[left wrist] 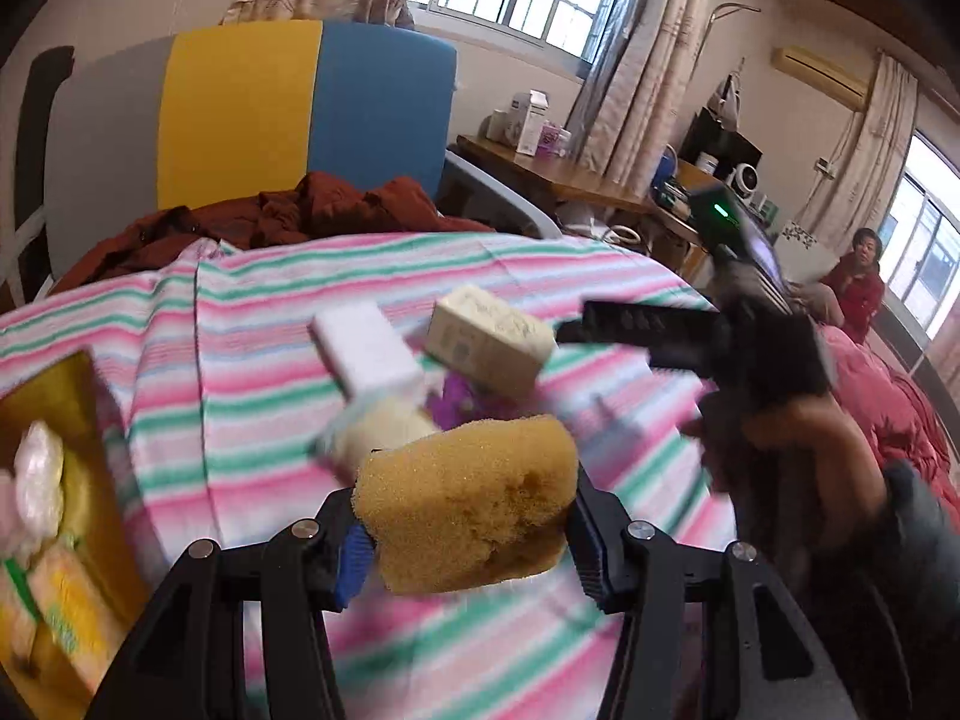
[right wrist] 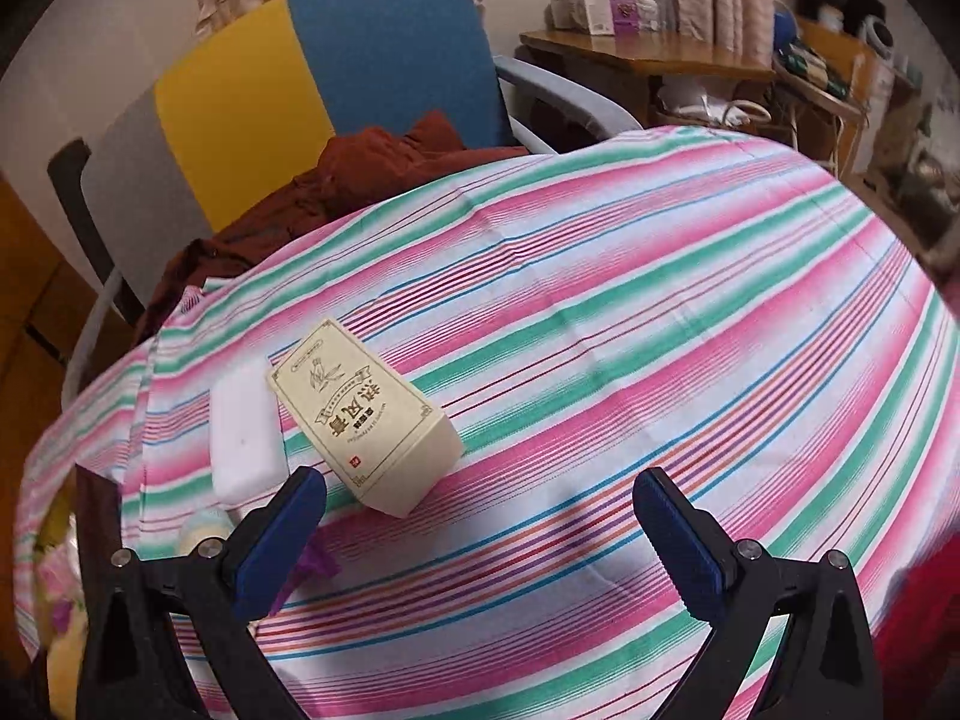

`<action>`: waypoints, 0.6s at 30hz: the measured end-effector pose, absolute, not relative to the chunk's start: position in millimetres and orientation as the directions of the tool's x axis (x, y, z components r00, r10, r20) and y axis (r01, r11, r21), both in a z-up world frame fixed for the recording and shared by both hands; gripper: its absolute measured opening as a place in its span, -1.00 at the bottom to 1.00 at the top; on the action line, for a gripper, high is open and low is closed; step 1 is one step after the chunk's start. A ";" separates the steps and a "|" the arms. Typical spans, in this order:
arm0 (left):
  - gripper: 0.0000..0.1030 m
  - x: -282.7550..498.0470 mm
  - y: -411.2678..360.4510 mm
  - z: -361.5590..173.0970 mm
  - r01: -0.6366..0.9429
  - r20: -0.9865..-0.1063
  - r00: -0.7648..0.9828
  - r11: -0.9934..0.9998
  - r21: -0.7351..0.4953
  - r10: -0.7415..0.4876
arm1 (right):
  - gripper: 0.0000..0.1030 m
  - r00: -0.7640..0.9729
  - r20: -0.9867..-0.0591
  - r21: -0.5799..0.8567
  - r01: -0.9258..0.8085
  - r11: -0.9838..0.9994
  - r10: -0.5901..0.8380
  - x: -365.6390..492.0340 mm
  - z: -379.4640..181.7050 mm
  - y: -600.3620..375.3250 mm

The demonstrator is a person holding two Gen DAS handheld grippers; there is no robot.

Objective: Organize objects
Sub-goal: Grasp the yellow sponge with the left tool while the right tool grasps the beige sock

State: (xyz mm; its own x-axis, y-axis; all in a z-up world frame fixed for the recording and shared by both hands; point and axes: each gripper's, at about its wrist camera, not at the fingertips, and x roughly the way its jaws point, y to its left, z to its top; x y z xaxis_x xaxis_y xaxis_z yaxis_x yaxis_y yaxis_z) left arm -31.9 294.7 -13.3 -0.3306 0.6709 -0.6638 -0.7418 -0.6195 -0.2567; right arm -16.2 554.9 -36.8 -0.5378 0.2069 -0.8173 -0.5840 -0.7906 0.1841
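Observation:
My left gripper (left wrist: 465, 516) is shut on a yellow-brown sponge (left wrist: 468, 510), held above the striped cloth (left wrist: 240, 360). Beyond the sponge lie a white block (left wrist: 369, 348), a cream printed box (left wrist: 489, 339), a pale round thing (left wrist: 384, 426) and a purple item (left wrist: 459, 405). In the right wrist view my right gripper (right wrist: 480, 528) stands open over the striped cloth (right wrist: 660, 330), with the cream box (right wrist: 366, 420) just ahead of its left finger and the white block (right wrist: 243, 438) beside the box. The right gripper (left wrist: 636, 330) also shows in the left wrist view, beside the cream box.
A yellow box (left wrist: 54, 516) with wrapped packets sits at the left edge of the cloth. A red-brown garment (left wrist: 270, 216) lies in front of a grey, yellow and blue chair back (left wrist: 240, 114). A wooden desk (left wrist: 540, 171) with cartons stands behind. A person in red (left wrist: 858, 282) sits far right.

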 end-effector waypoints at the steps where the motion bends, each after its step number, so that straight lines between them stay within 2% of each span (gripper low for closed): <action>1: 0.07 -26.9 287.1 -14.5 -0.739 -0.665 -0.331 -0.622 -0.258 0.669 | 1.00 -0.561 -0.806 0.199 -0.558 -0.805 0.190 -16.8 -33.9 551.5; 5: 0.07 -14.7 263.6 -16.8 -0.730 -0.663 -0.326 -0.625 -0.276 0.674 | 0.99 -0.642 -0.756 0.210 -0.423 -0.882 0.128 -23.2 -21.5 525.5; 11: 0.07 -8.8 239.3 -19.3 -0.705 -0.672 -0.320 -0.641 -0.302 0.668 | 0.97 -0.642 -0.766 0.154 -0.233 -0.960 0.033 -36.2 -26.0 477.1; 18: 0.07 -4.3 222.1 -11.0 -0.695 -0.650 -0.342 -0.649 -0.311 0.678 | 0.62 -0.579 -0.815 0.042 -0.113 -0.993 0.031 -45.1 -45.4 439.7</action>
State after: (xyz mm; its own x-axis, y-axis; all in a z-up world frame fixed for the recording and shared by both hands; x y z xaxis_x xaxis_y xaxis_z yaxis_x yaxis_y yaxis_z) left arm -4.3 222.1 -11.0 -0.3423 0.6782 -0.6503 -0.6946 -0.6487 -0.3109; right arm -45.1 439.7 -45.4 -0.5787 0.0310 -0.8149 -0.1130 -0.9927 0.0424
